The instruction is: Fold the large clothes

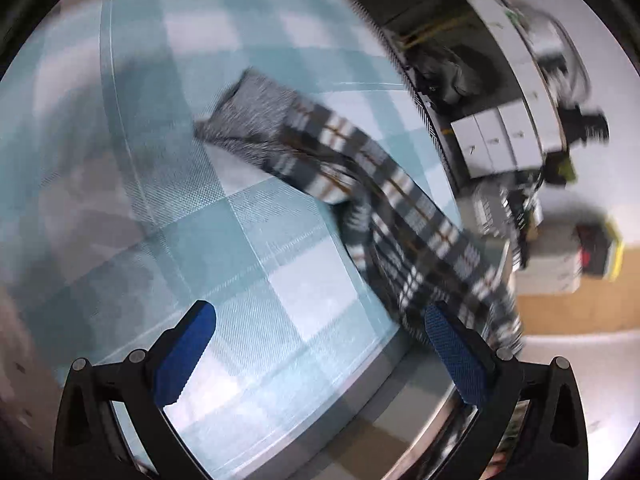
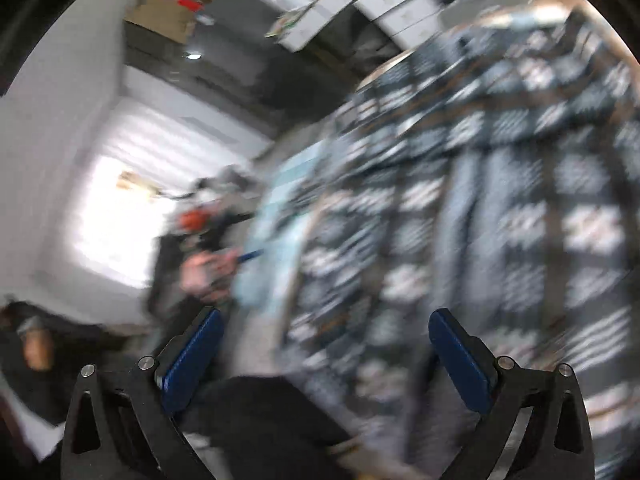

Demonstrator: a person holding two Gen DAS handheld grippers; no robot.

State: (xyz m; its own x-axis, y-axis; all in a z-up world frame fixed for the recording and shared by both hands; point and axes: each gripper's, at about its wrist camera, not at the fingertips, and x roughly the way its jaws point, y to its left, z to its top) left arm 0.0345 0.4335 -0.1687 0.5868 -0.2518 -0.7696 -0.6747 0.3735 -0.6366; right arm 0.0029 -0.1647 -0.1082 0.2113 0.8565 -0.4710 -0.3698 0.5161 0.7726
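1. The left gripper is seen at the bottom of the left wrist view with its two blue-padded fingers spread wide apart; nothing is held between them.
2. A checked tablecloth in pale teal and white is spread across most of that view, filling the left and centre of the frame.
3. The plaid garment, dark with white and tan lines, is laid as a long strip running from the centre of the frame down toward the lower right, where it passes just behind the right-hand finger of the left gripper.
4. A grey knitted section of the garment is seen at the strip's upper end, just left of centre, lying on the tablecloth.
5. White drawer units and blurred clutter are shown at the upper right, beyond the table edge.
6. The right gripper is seen at the bottom of the right wrist view, its blue fingers likewise spread wide with nothing pinched.
7. The plaid garment fills the right half of this heavily blurred view, in broad folds.
8. A bright window is seen at the left, and a hand is made out near the centre left, beside a strip of teal cloth.
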